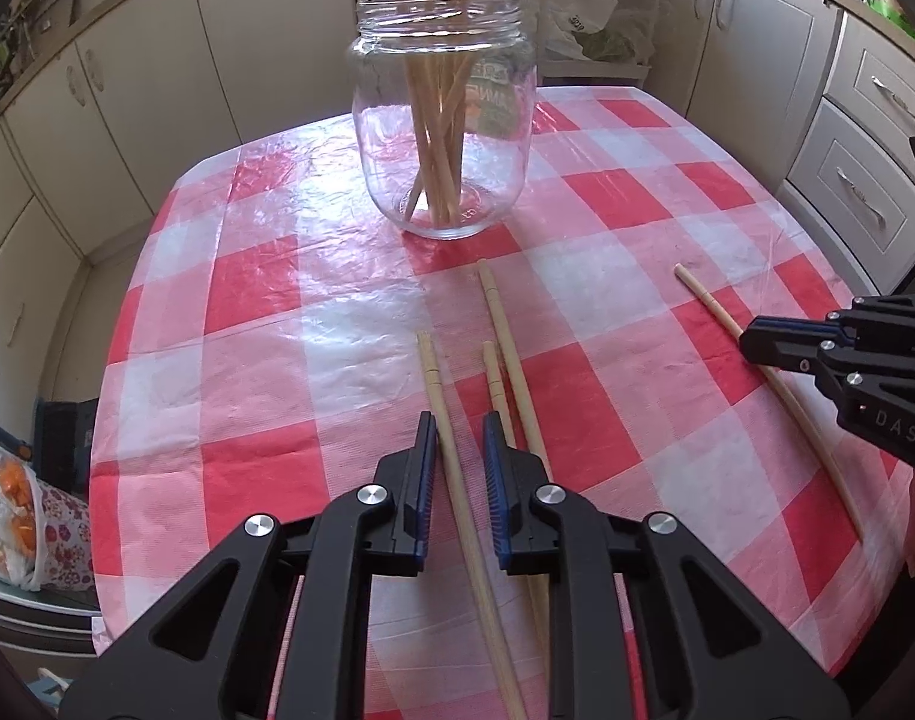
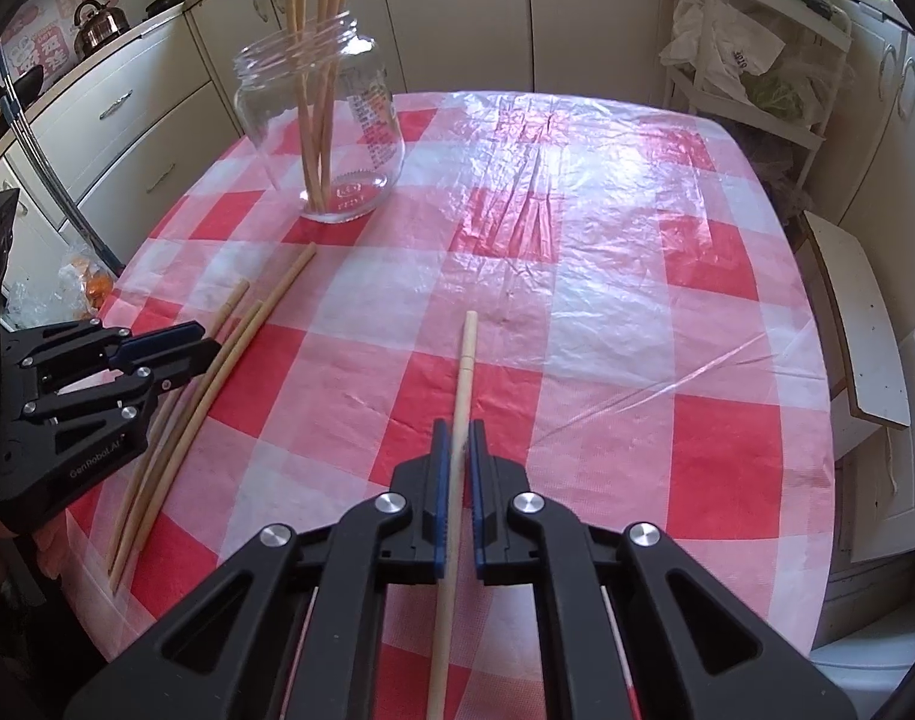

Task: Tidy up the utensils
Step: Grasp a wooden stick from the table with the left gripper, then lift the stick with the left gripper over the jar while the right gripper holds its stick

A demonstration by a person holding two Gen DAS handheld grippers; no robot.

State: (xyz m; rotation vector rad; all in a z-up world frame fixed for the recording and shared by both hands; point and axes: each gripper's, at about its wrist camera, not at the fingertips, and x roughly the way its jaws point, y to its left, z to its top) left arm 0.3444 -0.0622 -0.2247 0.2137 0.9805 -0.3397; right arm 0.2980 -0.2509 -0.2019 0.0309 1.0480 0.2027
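A glass jar (image 1: pixel 442 138) holding several wooden chopsticks stands on the red-and-white checked tablecloth (image 1: pixel 313 324); it also shows in the right wrist view (image 2: pixel 331 138). My left gripper (image 1: pixel 460 426) is open, its jaws astride one chopstick (image 1: pixel 439 396) that lies on the cloth. Two more chopsticks (image 1: pixel 505 336) lie just to its right. My right gripper (image 2: pixel 457 435) has its jaws nearly closed around a single chopstick (image 2: pixel 466 354) lying on the cloth. That chopstick shows in the left wrist view (image 1: pixel 709 300) too.
Cream kitchen cabinets (image 1: pixel 127 90) surround the table. A white rack with plastic bags (image 2: pixel 751 66) stands at the far right. A white chair (image 2: pixel 859 324) is beside the table's right edge. A kettle (image 2: pixel 100 21) sits on the counter at the left.
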